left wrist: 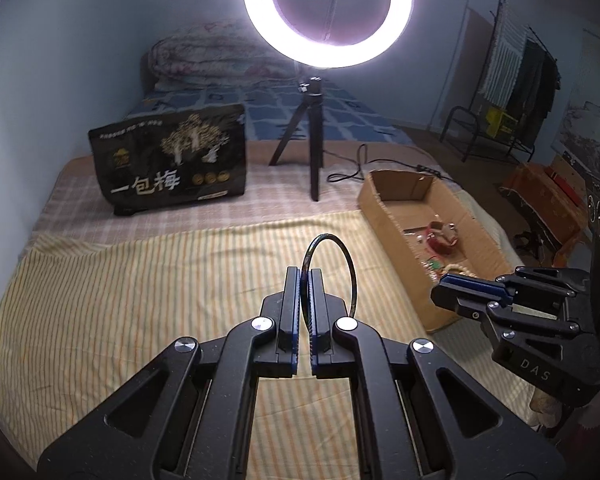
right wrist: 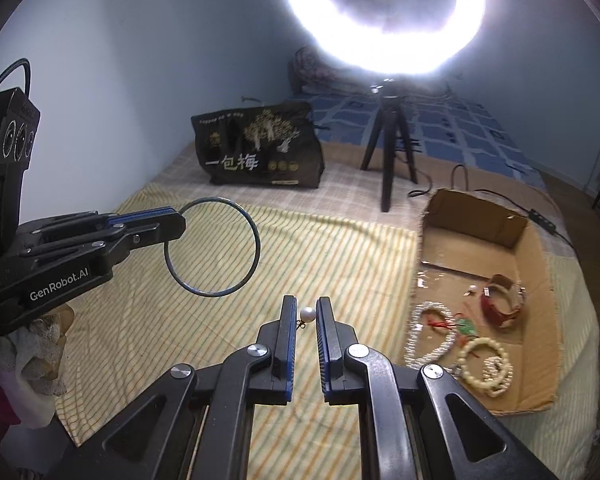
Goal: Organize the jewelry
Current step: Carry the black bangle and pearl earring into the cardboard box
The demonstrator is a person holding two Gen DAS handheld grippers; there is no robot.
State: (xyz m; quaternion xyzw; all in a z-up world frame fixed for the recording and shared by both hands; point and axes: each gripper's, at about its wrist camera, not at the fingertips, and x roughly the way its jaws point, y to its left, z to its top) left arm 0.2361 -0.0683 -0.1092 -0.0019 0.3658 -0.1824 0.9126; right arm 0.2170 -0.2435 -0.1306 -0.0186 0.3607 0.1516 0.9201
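My left gripper (left wrist: 305, 274) is shut on a thin dark metal bangle (left wrist: 350, 264) and holds it upright above the striped cloth; both show in the right wrist view, the gripper (right wrist: 176, 218) at left with the bangle (right wrist: 256, 248). My right gripper (right wrist: 305, 305) is shut on a small pearl earring (right wrist: 307, 314) between its pads, above the cloth; it shows in the left wrist view (left wrist: 446, 285) at the near edge of the cardboard box (left wrist: 384, 216). The box (right wrist: 540, 272) holds a red bracelet (right wrist: 502, 312), pearl strands (right wrist: 420, 332) and beaded bracelets (right wrist: 486, 366).
A yellow striped cloth (left wrist: 140, 300) covers the bed. A black printed bag (left wrist: 172, 160) stands at the back left. A ring light on a black tripod (left wrist: 314, 144) stands at the back middle, its cable (left wrist: 352, 170) trailing behind the box. A clothes rack (left wrist: 512, 80) stands far right.
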